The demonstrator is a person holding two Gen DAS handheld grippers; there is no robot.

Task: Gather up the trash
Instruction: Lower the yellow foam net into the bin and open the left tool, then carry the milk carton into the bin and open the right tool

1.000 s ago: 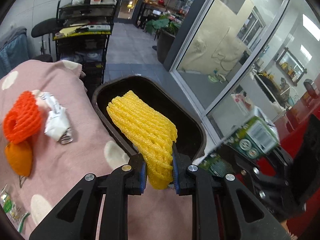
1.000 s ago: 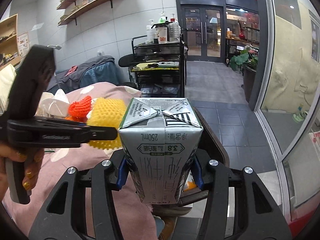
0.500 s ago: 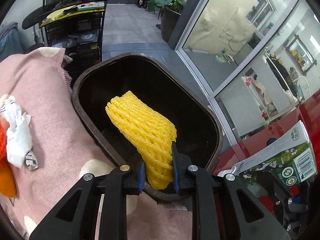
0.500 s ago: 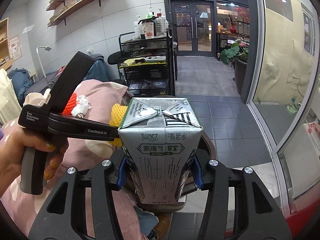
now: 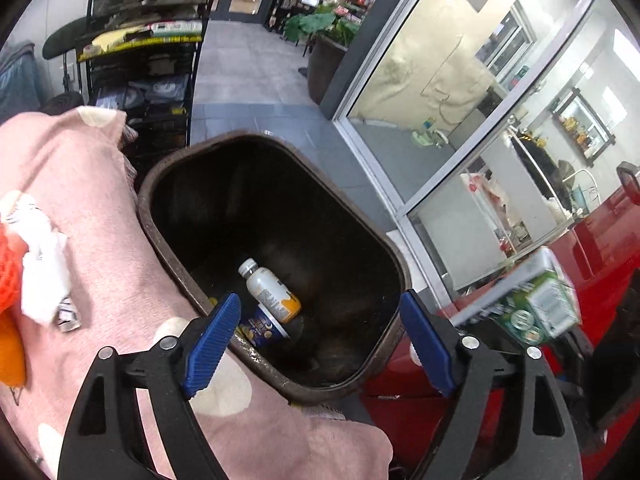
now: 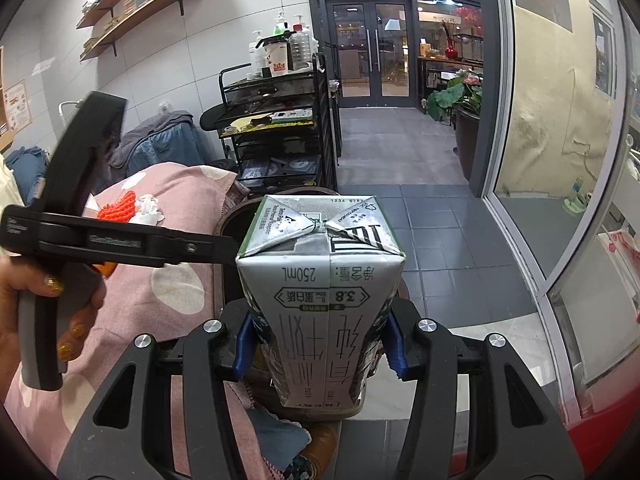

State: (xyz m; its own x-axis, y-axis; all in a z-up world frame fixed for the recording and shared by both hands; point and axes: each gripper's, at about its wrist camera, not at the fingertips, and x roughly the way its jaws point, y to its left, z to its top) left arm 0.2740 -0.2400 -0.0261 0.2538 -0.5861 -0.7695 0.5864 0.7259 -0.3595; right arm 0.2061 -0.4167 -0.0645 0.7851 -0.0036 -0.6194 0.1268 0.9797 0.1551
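Left gripper (image 5: 320,334) is opening, empty, over the bin (image 5: 168,168); right gripper (image 6: 320,342), clamping the milk carton (image 6: 320,280) at three o'clock, should centre above the bin before releasing.

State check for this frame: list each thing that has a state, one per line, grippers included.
left gripper: jaws opening, nothing between them, over the bin
right gripper: shut on the milk carton
milk carton: held, top folded flat
trash bin: open, no lid, partly filled
white bottle: capped, lying in the bin
crumpled tissue: on the pink blanket
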